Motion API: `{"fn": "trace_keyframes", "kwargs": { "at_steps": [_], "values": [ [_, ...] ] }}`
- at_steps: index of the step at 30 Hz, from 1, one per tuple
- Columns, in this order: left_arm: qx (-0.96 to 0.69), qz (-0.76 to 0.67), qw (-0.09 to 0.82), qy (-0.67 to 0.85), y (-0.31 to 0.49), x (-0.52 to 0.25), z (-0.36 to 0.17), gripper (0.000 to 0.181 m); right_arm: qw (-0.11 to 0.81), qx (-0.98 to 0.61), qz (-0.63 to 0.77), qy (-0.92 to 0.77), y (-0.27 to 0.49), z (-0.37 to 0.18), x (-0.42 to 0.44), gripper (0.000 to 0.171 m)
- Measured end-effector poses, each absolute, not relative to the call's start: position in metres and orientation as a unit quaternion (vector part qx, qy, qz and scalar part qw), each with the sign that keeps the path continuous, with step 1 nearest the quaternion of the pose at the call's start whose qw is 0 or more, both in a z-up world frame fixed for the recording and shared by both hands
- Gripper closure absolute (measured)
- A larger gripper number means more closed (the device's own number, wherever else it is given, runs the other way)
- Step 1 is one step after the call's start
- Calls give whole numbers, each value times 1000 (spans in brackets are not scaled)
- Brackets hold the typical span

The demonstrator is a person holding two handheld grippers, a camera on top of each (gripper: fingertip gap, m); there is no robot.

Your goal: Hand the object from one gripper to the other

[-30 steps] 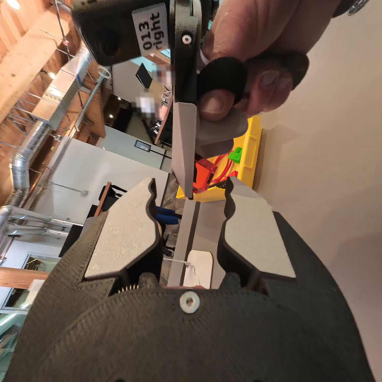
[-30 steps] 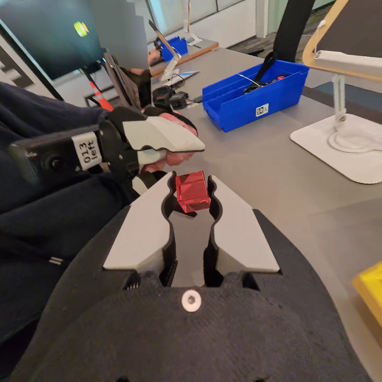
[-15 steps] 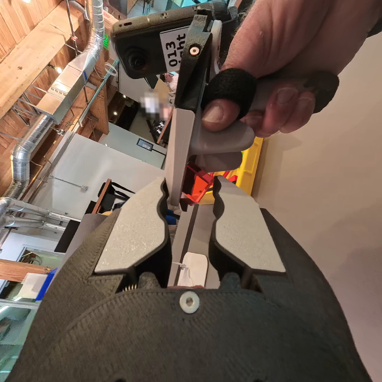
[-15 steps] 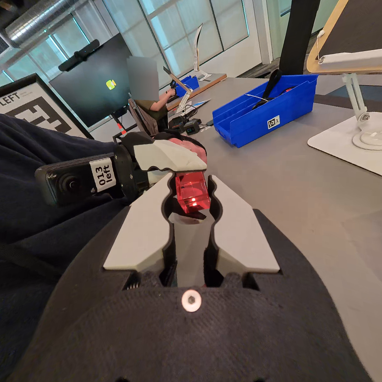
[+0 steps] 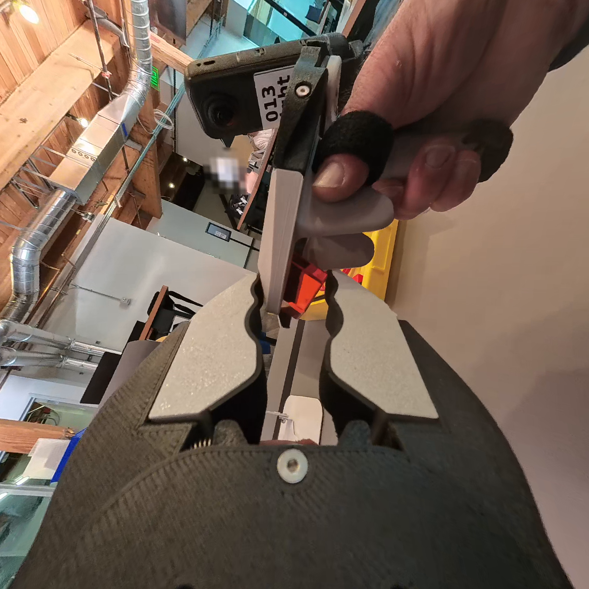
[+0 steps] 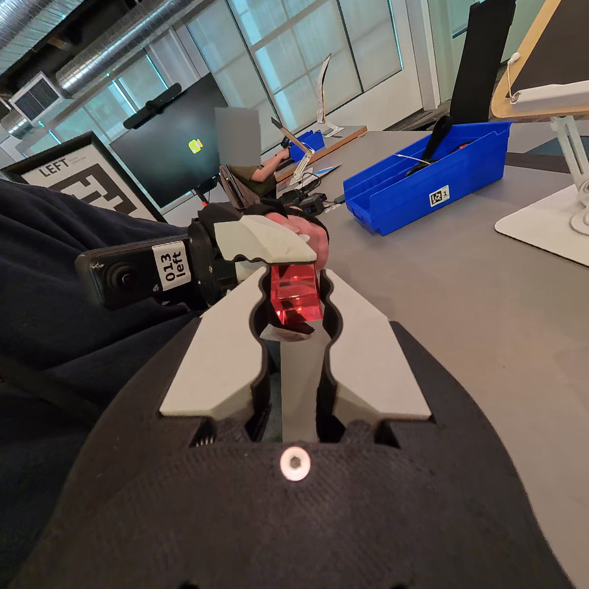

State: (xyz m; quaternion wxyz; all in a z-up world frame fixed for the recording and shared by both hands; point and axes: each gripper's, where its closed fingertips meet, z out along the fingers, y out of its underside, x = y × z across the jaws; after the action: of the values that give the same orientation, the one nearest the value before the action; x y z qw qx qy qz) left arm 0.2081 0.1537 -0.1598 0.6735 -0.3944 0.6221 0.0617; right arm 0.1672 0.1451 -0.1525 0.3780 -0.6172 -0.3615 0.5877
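A red see-through cube (image 6: pixel 294 296) is held above the grey table (image 6: pixel 446 302) between the fingers of my right gripper (image 6: pixel 294 287), which is shut on it. In the left wrist view the cube (image 5: pixel 306 287) sits between the tips of my left gripper (image 5: pixel 293 287), whose jaws straddle it with a narrow gap, at right angles to the right gripper's near finger (image 5: pixel 280 229). In the right wrist view the left gripper's upper finger (image 6: pixel 271 248) lies over the cube's top. Its lower finger is hidden.
A blue bin (image 6: pixel 430 191) stands on the table at the back right, with a white stand base (image 6: pixel 541 223) beside it. A yellow bin (image 5: pixel 382 255) lies behind the cube. A hand (image 5: pixel 430 95) holds the right gripper. A person (image 6: pixel 255 175) sits at a far desk. My left and right fingertips are right by each other.
The two grippers have come together. The left jaws have narrowed and now straddle the cube, which was ahead of them before. The right gripper keeps its hold.
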Motion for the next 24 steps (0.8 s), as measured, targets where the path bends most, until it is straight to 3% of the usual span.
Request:
{"fn": "trace_keyframes", "kwargs": {
  "at_steps": [7,12,20,24],
  "values": [
    [-409,52,672,615,159,201,-154,144,395,-617,567,-377,146,-151,176,129],
    [-465,-55,637,612,161,194,-147,145,489,-606,408,-477,148,-147,194,115],
    [-558,-324,510,568,152,192,-130,145,595,-495,93,-626,139,-136,189,122],
    [-574,-418,444,546,142,194,-129,144,627,-470,42,-620,142,-132,182,125]
  ]
}}
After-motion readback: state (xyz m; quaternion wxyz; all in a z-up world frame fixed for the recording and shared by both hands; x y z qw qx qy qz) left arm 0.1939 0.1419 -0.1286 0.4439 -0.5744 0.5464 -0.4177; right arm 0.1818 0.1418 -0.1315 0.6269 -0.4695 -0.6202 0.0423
